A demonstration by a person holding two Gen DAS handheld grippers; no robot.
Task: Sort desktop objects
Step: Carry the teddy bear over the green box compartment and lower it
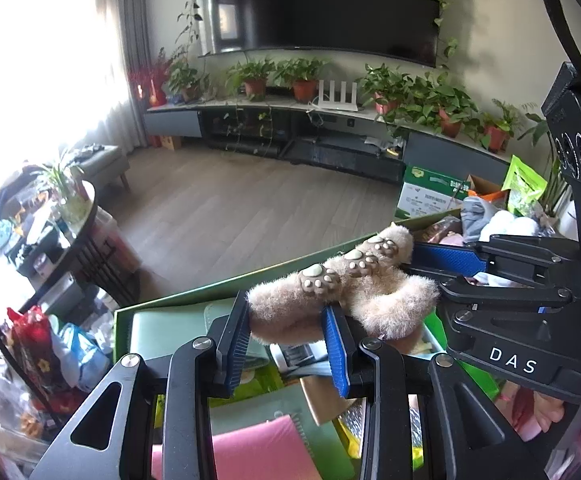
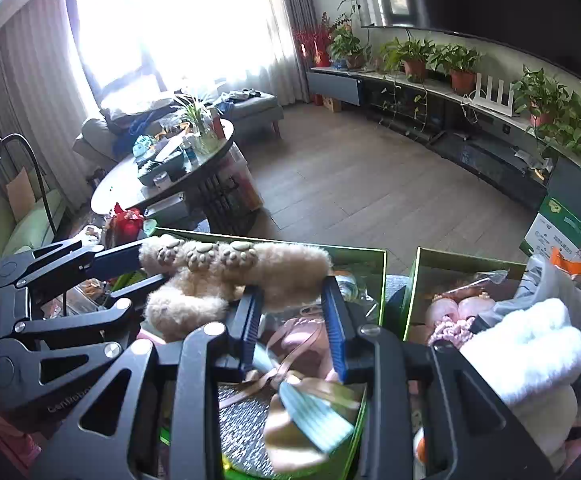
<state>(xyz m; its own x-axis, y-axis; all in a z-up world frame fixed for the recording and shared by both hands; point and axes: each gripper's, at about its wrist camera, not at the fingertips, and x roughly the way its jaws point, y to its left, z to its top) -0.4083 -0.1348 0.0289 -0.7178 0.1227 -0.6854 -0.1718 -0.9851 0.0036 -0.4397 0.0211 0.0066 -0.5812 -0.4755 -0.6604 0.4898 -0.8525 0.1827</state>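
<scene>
Fluffy beige paw-print toy [image 1: 342,300] hangs stretched above the green box [image 1: 226,284] of stationery, left gripper [image 1: 290,332] clamped on one end, right gripper [image 2: 294,312] pinching the other, both jaws narrowed onto fur.

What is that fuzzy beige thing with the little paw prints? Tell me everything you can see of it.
The fuzzy beige loop looks like a soft plush piece, maybe a headband or scarf, folded into two thick furry strands. Three grey-brown paw pads with pale toes sit in a row on its upper strand. It hangs in the air above an open green box of clutter. The left hand-held gripper pinches one end and the right hand-held gripper pinches the other.
</scene>
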